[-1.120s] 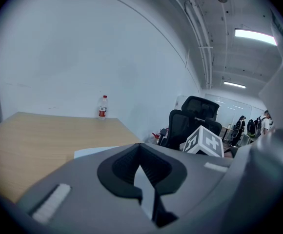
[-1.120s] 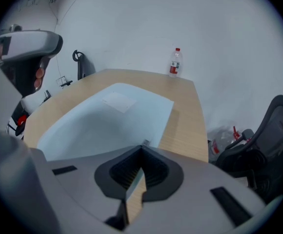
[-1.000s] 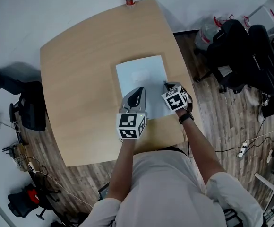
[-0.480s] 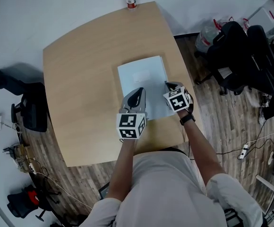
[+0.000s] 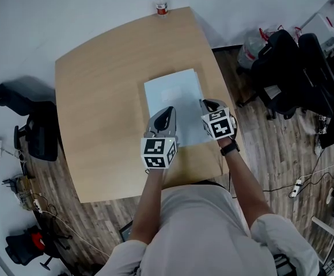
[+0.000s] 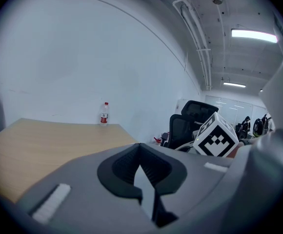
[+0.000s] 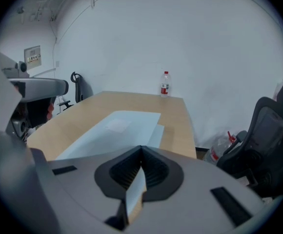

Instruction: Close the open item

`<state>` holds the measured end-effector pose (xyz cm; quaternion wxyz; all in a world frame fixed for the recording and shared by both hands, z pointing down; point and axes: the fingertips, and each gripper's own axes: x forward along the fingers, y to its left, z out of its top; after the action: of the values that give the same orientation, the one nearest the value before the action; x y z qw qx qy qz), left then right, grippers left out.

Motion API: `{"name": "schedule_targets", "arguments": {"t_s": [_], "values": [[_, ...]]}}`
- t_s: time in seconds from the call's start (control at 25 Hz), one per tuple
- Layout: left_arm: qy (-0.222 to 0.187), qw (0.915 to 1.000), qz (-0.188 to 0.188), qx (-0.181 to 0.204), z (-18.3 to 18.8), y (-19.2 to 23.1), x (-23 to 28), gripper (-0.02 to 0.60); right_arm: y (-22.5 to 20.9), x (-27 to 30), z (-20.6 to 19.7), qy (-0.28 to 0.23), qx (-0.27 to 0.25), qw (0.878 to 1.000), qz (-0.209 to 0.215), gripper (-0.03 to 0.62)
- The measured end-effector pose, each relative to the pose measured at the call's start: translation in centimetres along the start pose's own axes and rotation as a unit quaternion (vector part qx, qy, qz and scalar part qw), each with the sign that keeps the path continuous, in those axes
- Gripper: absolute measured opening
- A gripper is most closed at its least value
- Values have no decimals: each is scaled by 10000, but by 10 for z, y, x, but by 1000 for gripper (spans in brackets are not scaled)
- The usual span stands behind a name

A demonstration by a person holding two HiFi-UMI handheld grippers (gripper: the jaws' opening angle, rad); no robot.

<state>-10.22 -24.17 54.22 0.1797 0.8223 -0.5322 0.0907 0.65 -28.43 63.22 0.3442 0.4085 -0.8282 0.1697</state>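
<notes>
A pale blue folder (image 5: 173, 99) lies flat on the wooden table (image 5: 98, 85), its cover down, with a lower layer showing along its right edge. The right gripper view shows the folder (image 7: 114, 128) flat just ahead of the jaws. My left gripper (image 5: 167, 114) rests over the folder's near edge, tilted up toward the wall, and its jaws (image 6: 140, 150) meet at the tips. My right gripper (image 5: 205, 104) sits at the folder's near right corner, jaws closed (image 7: 141, 152), and nothing I can make out is held in them.
A water bottle (image 5: 160, 2) stands at the table's far edge. Black office chairs and bags (image 5: 293, 62) crowd the floor to the right. Another black chair (image 5: 37, 134) stands to the left. Cables and a power strip (image 5: 296, 183) lie on the wooden floor.
The right gripper has drawn slightly back toward me and to the right. The left gripper and the folder stay where they were.
</notes>
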Motion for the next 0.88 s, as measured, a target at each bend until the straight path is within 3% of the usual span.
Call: {"name": "schedule_targets", "arguments": {"t_s": [0.4,0.76,0.88], "values": [[-137,9998,108,65,9,3,-14,9,-12,-45,18,-647,474,9965,-233,11],[-245,9993,104,246,18,-8,-27,9,-8,-70,-2,-800,843,9928,-279,11],[-346,9988,116,336,20,-16,-31,9,-2,-83,-1,-1067,880,9900,-286,11]]}}
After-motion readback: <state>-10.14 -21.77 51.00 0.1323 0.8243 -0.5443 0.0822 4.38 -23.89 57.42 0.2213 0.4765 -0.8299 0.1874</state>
